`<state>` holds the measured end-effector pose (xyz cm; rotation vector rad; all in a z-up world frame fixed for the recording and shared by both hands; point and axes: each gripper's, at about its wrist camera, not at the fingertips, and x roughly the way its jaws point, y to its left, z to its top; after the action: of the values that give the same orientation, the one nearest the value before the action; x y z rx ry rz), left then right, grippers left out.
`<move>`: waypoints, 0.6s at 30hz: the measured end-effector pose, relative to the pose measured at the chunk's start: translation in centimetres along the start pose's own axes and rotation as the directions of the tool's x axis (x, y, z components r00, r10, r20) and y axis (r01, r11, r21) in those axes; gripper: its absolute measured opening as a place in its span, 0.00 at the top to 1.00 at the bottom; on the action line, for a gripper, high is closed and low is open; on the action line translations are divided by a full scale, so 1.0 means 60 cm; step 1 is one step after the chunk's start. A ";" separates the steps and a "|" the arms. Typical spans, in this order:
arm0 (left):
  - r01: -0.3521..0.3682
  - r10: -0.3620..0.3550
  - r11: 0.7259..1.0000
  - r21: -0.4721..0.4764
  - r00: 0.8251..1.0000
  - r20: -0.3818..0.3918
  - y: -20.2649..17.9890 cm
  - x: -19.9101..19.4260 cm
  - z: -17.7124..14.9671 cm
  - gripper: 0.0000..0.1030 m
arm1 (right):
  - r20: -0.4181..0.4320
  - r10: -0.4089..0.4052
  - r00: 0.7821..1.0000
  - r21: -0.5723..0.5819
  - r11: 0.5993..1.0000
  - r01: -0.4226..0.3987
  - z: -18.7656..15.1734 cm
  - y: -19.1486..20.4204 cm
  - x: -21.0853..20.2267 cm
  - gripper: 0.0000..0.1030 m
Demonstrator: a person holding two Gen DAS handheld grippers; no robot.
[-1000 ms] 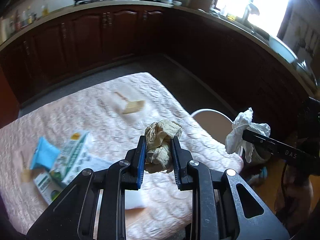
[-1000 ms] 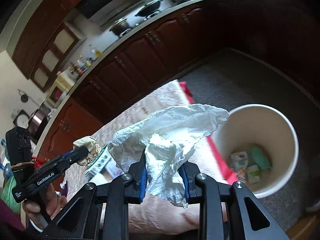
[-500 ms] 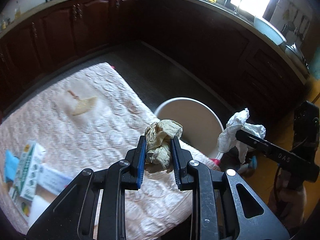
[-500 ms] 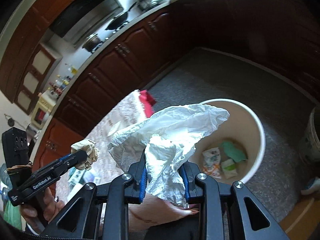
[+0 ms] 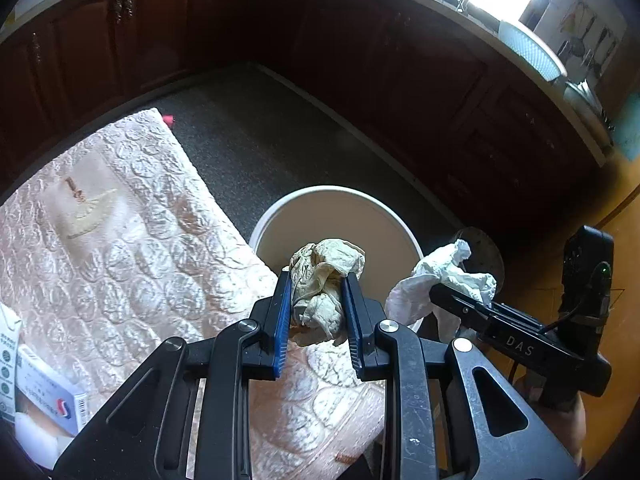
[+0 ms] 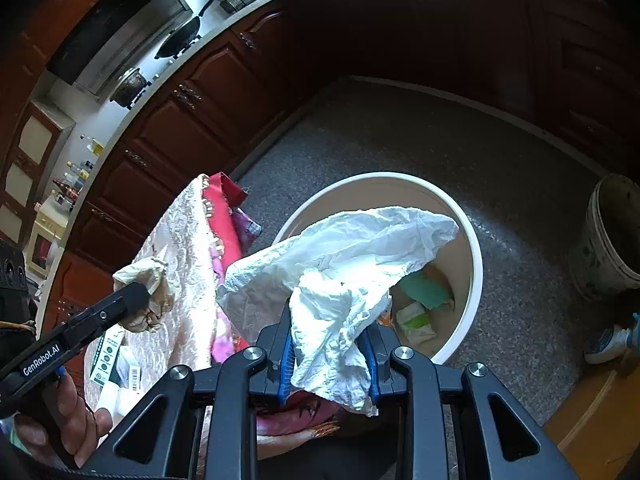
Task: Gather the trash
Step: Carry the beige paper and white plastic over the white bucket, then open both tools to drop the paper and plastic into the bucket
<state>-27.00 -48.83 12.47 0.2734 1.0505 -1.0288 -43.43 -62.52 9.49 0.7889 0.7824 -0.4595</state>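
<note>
Both grippers shifted right toward white bin (image 6: 476,264), left gripper (image 5: 318,312), marked GenRobot.AI, clamps beige wad (image 5: 324,284), right gripper (image 6: 330,346), marked DAS, clamps white tissue (image 6: 340,264) above bin.

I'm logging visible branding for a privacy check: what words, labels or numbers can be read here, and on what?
"DAS": on the side of the right gripper, seen from the left wrist camera.
"GenRobot.AI": on the side of the left gripper, seen from the right wrist camera.
Cartons on the table: printed text and a barcode, too small to read.
Crumpled papers, bin: no text visible.
</note>
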 end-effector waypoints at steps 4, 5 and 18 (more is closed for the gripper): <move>-0.010 0.010 1.000 0.011 1.000 -0.005 -0.010 0.014 0.002 0.79 | -0.001 -0.011 1.000 -0.002 1.000 0.011 0.003 -0.005 0.004 0.74; -0.010 0.010 1.000 0.010 1.000 -0.007 -0.011 0.017 0.003 0.79 | 0.000 -0.014 1.000 -0.002 1.000 0.014 0.003 -0.006 0.004 0.74; 0.017 -0.016 1.000 0.010 1.000 -0.014 -0.021 0.043 0.018 0.77 | -0.021 -0.104 0.994 -0.016 0.995 0.103 0.010 -0.015 0.028 0.56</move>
<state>-27.09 -51.65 11.23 0.2812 1.0617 -1.0488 -42.65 -63.70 8.07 0.7429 0.8490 -0.5378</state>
